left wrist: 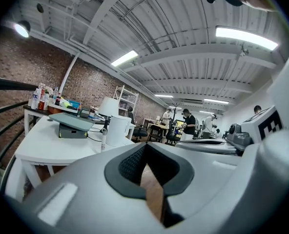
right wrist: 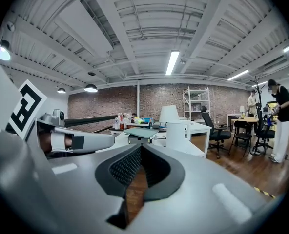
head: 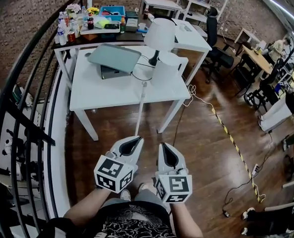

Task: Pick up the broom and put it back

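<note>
Well, nothing has been picked up yet. The left claw is pressed together on nothing, with only floor showing past its tip. Ahead of that tip stands the broom, its pale handle leaning on the near edge of the white table. I cannot make out the brush end, which is hidden down behind the claw. The right claw, just beside the left one, is likewise pressed together and empty. As I judge it, the whole job remains: reach the handle, open, grip it, lift, and carry the broom back to its place.
</note>
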{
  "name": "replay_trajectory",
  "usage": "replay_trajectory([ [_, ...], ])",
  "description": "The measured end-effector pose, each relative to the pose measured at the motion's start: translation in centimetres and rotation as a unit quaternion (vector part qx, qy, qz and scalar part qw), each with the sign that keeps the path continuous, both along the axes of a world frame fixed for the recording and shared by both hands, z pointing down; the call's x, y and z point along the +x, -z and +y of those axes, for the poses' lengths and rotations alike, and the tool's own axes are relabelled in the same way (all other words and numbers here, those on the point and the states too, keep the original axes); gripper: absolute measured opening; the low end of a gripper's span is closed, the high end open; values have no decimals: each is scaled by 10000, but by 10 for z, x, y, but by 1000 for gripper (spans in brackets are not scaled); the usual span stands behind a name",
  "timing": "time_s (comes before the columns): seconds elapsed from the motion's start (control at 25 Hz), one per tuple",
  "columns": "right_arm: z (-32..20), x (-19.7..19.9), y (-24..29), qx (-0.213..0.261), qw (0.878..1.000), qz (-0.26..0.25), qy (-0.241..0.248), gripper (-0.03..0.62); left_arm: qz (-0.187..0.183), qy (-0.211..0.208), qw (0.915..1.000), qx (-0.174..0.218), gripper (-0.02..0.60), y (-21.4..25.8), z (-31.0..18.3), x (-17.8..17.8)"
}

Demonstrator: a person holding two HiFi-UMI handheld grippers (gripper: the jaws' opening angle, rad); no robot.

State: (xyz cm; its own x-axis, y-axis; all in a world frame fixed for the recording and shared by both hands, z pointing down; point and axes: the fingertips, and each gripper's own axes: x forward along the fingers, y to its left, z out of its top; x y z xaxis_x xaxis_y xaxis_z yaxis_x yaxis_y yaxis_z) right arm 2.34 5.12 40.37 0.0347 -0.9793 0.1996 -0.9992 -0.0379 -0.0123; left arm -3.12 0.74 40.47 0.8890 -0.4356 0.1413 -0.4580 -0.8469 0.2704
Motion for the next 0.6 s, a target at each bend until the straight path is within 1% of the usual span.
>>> replay_trajectory([
  [0.28, -38, -2, -10, 1, 9996, -25, 266, -5, -28, 249, 9997, -7, 4, -8, -33, -3],
  [0.6, -104, 21, -14, 10, 9987, -83, 510, -5, -110, 499, 9987, 0, 5, -10, -94, 17],
])
